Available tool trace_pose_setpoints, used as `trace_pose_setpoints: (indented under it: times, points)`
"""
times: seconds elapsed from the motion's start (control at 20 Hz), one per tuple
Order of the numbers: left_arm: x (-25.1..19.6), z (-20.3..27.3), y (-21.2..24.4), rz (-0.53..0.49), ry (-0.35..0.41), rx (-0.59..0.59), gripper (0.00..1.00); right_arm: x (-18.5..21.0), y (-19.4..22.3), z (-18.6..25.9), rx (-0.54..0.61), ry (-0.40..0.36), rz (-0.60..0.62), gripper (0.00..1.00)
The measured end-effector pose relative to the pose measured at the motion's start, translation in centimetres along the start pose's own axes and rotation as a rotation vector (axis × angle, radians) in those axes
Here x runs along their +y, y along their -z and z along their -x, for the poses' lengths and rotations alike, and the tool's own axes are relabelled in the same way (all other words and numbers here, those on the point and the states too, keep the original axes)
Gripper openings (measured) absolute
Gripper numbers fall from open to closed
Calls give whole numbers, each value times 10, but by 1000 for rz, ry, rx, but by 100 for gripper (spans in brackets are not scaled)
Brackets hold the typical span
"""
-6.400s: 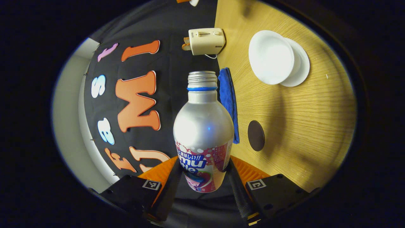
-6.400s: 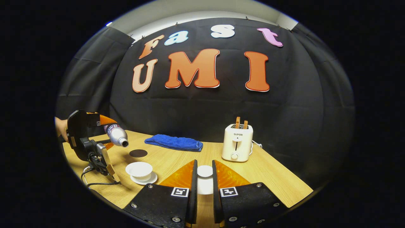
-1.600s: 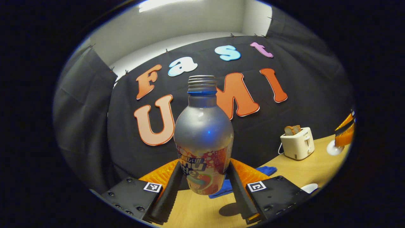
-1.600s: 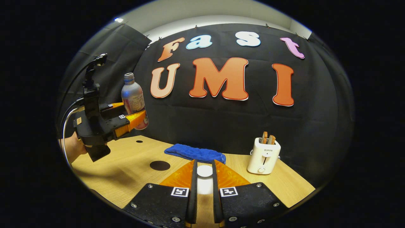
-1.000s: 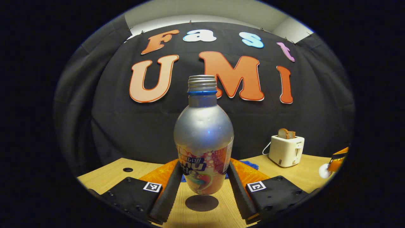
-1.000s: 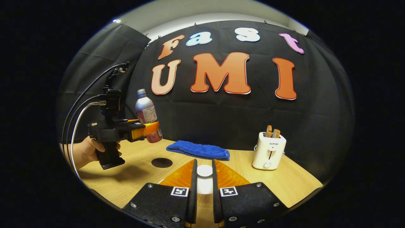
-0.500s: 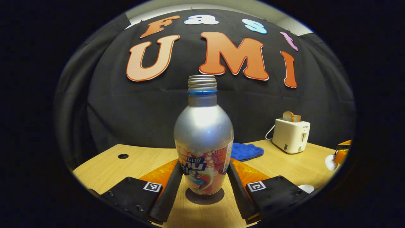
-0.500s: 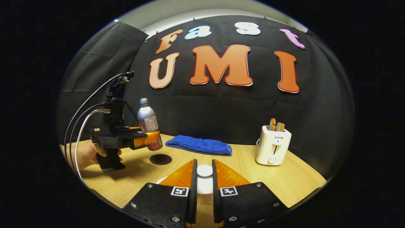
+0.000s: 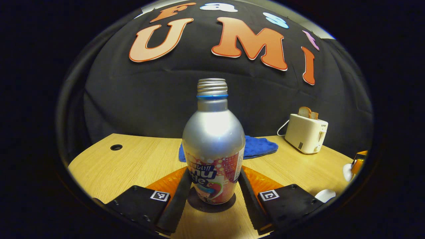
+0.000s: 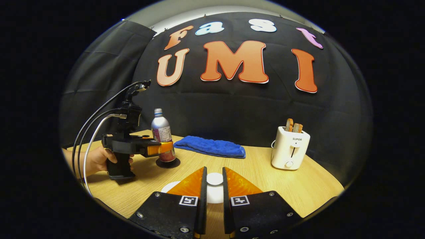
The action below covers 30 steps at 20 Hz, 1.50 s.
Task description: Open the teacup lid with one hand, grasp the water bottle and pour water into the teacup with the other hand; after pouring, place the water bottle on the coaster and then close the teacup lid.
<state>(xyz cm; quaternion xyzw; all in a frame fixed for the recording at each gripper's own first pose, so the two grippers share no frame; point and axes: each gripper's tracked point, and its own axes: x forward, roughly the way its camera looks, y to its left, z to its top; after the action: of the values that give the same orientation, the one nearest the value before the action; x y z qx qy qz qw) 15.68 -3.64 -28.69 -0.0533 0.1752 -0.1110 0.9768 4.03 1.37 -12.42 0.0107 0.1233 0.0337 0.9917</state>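
While your left gripper (image 9: pixel 212 196) keeps both fingers clamped on the water bottle (image 9: pixel 213 146), the bottle stands upright over the coaster (image 9: pixel 229 206), long axis vertical, open threaded neck pointing straight up. In the right gripper view the hand (image 10: pixel 96 161) at far left holds that gripper level, fingers reaching in from the bottle's left at label height, bottle base on or just above the dark disc; I can't tell if it's fully seated. My read: pour is done, you're at the set-down. Next move is a straight release, so check the base is flat on the coaster before you spread the fingers, then back out along the finger axis, not sideways, or you'll tip it. Moving right: blue cloth (image 10: pixel 211 147) lies behind on the table (image 10: pixel 265 179), well clear of the bottle. Centre, your right gripper (image 10: pixel 214 181) is pinched on the teacup lid (image 10: pixel 214 179), lid flat between the fingers, held above the table. A white edge just left of those fingers is probably the saucer or the teacup (image 10: pixel 169 187); too hidden to say which. If so, the cup sits below and slightly left of the lid, so the right hand is the nearer one for closing. Far right, the toaster (image 10: pixel 290 147) is well apart and not in play.
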Motion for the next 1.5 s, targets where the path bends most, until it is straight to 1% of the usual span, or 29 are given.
trace_pose_setpoints:
  times: [0.15,0.25,0.35,0.4,0.45,0.5,0.55,0.6,0.65,0.7,0.8,0.85,0.9,0.95,1.05,1.1,1.15,1.35,1.5]
  points:
    - [-3,-7,9,-12,1,39,83,0,6,-1,17,1,2,21]
    - [-5,-12,17,-40,4,76,83,-1,7,-1,21,5,6,21]
    - [-6,-12,17,-47,6,73,84,-2,5,-1,21,9,4,22]
    - [-5,-11,19,-56,5,86,81,-2,6,-1,21,9,1,22]
    - [-5,-11,18,-57,3,86,81,-3,5,-1,19,17,-2,21]
    - [-5,-11,18,-56,2,85,85,-3,5,-2,19,17,-4,22]
    - [-5,-11,19,-57,2,87,86,-4,5,-3,18,19,-8,21]
    - [-5,-12,20,-58,5,91,83,-3,5,-3,19,16,-12,21]
    - [-5,-12,21,-58,6,93,87,-3,4,-4,19,14,-18,21]
    - [-5,-11,21,-62,8,96,88,-1,5,-5,19,8,-23,21]
    - [-3,-10,20,-65,8,94,88,1,3,-5,16,4,-24,21]
    - [-2,-9,20,-62,3,95,87,3,3,-4,15,1,-23,21]
    - [-1,-8,21,-65,-5,104,93,3,3,-4,14,0,-22,21]
    - [0,-5,20,-63,-9,101,96,5,3,-5,14,-4,-22,21]
    - [-1,0,17,-56,-2,93,94,8,2,-4,15,-10,-27,21]
    - [-1,4,16,-54,-1,91,100,9,1,-3,12,-13,-31,21]
    - [-1,7,15,-56,5,86,99,11,-1,-2,7,-18,-31,21]
    - [-3,26,9,-70,13,63,99,21,-3,-1,2,-33,-25,21]
    - [-6,50,7,-87,26,42,99,33,0,-4,6,-54,-11,22]
